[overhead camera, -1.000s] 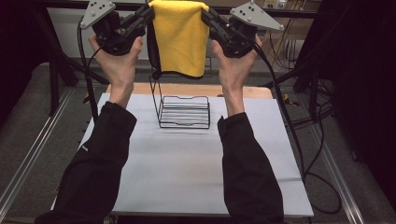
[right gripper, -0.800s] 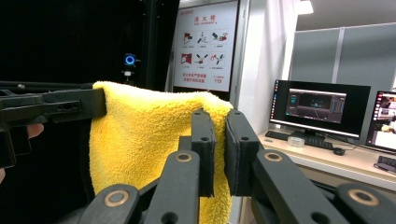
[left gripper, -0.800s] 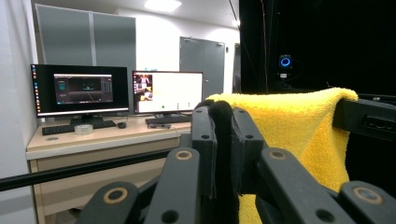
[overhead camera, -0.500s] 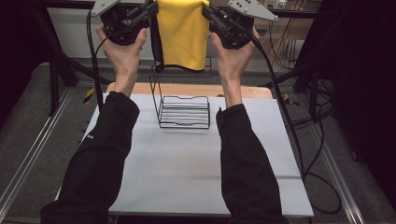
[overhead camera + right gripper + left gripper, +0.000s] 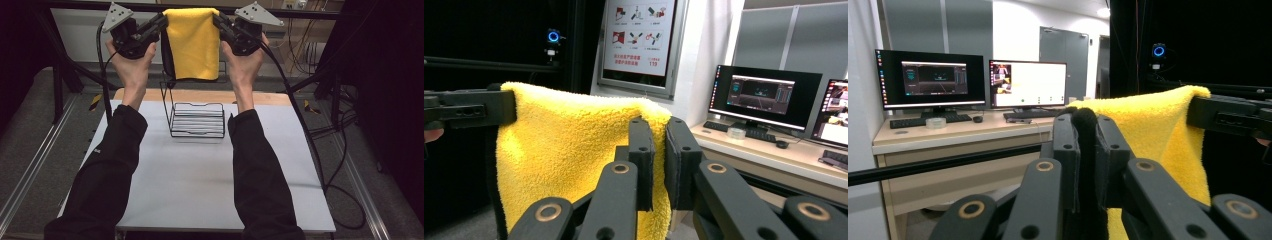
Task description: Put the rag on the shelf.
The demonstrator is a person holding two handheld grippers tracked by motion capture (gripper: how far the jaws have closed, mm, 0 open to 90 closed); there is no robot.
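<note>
Left tool (image 5: 159, 24) pinches left top corner of yellow towel (image 5: 192, 42), jaws closed on it. Right tool (image 5: 220, 22) clamps right top corner same way. Towel hangs stretched between both, high above black wire rack (image 5: 196, 120) standing on white desk (image 5: 200, 185).

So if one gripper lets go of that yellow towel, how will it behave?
Probably floppy: the towel hangs limp between the left gripper and right gripper. It looks light and thick-piled, so it would likely swing down from the other corner, not slip out.
</note>
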